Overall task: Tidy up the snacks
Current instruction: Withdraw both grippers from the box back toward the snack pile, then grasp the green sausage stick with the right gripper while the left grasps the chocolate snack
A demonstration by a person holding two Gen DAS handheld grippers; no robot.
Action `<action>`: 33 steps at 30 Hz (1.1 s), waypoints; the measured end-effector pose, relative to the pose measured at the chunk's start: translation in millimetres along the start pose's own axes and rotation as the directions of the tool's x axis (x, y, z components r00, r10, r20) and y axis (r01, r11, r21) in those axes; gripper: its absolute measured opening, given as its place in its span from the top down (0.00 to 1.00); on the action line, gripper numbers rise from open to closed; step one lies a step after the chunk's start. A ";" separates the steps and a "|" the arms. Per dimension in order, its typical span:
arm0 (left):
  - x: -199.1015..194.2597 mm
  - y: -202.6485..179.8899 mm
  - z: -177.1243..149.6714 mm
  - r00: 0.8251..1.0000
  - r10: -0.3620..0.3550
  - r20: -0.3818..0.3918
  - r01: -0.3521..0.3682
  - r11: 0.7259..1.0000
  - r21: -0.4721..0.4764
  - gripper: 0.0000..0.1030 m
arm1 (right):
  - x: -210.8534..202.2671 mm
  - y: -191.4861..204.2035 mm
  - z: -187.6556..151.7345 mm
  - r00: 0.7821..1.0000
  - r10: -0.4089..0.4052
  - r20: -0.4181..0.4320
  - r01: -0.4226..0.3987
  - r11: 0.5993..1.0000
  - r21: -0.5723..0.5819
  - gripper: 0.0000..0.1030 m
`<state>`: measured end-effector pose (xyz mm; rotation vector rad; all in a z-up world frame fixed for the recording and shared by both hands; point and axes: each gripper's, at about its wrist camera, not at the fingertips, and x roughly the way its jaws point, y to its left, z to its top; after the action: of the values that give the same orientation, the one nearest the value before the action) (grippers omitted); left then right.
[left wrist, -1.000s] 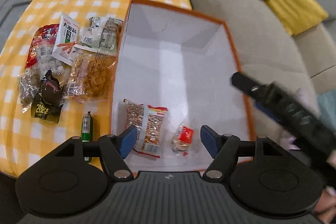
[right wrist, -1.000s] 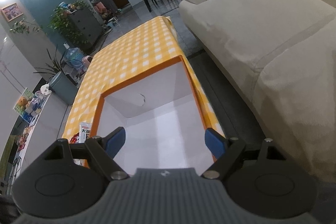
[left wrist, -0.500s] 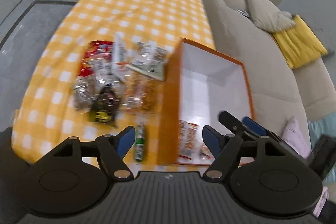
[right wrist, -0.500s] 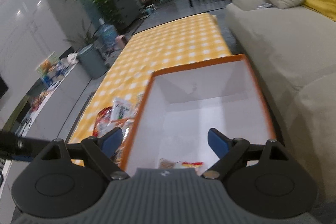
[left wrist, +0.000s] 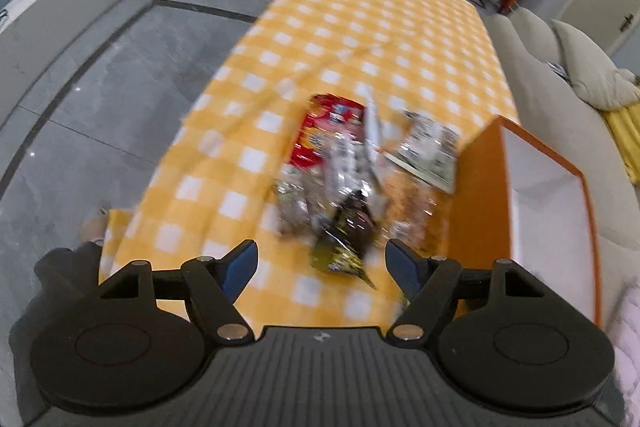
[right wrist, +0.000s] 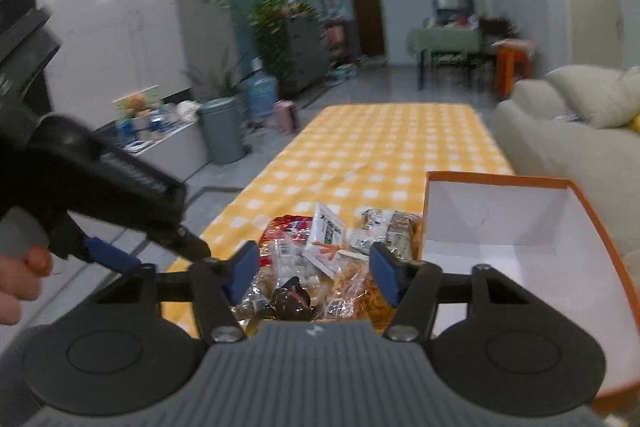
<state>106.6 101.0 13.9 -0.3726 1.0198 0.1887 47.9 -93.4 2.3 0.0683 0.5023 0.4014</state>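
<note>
Both jaws are standing spread wide with nothing between the blue pads. Held above the near end of the worktop [left wrist: 360, 39], the left gripper [left wrist: 322, 263] is pointing down at the snack pile [left wrist: 352, 183] in the middle of its frame; motion is blurring that view, so the packets are smearing together and no print is coming through. A red bag [left wrist: 324, 131] is showing at the pile's upper left and a dark packet [left wrist: 348, 235] with yellow marking is lying nearest the pads. At the right edge the orange box [left wrist: 480, 195] is standing just beside the pile, its white inside only partly showing and its near end cut off by the gripper body.

In the right wrist view, the person's left hand [right wrist: 20, 279] is gripping the handle at the far left, mostly cropped. The right gripper [right wrist: 314, 271] is hovering level, aimed along the worktop, with the pile framed between its pads. A white packet [right wrist: 326, 243] with orange sticks printed on it is carrying green characters too small to read. The gripper body is hiding the pile's near edge. To the right, the box is sitting open.
</note>
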 end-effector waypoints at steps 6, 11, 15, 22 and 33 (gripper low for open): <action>30.6 18.0 -3.4 0.996 -0.081 -0.043 0.079 0.995 -0.056 0.18 | 24.2 45.3 -61.3 0.995 -0.094 0.035 0.098 0.982 -0.163 0.59; 35.2 21.6 -5.6 0.997 -0.050 -0.058 0.047 0.998 -0.049 0.18 | 62.0 48.5 -88.0 0.964 -0.246 -0.105 0.221 0.954 -0.204 0.75; 35.2 26.3 -4.0 0.996 -0.064 -0.058 0.060 0.996 -0.061 0.18 | 77.0 40.9 -93.1 0.919 -0.356 -0.171 0.323 0.927 -0.192 0.83; 37.7 31.8 -1.6 0.995 -0.073 -0.066 0.067 0.994 -0.089 0.18 | 87.6 32.7 -96.1 0.899 -0.346 -0.267 0.318 0.937 -0.145 0.81; 39.8 26.9 -3.5 0.994 -0.069 -0.079 0.063 0.995 -0.073 0.18 | 83.3 35.3 -104.1 0.944 -0.192 -0.268 0.162 0.978 -0.130 0.68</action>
<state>115.6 123.6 -27.6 -0.4807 1.0817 0.1508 51.9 -31.9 -121.1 -0.1389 0.7592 0.2607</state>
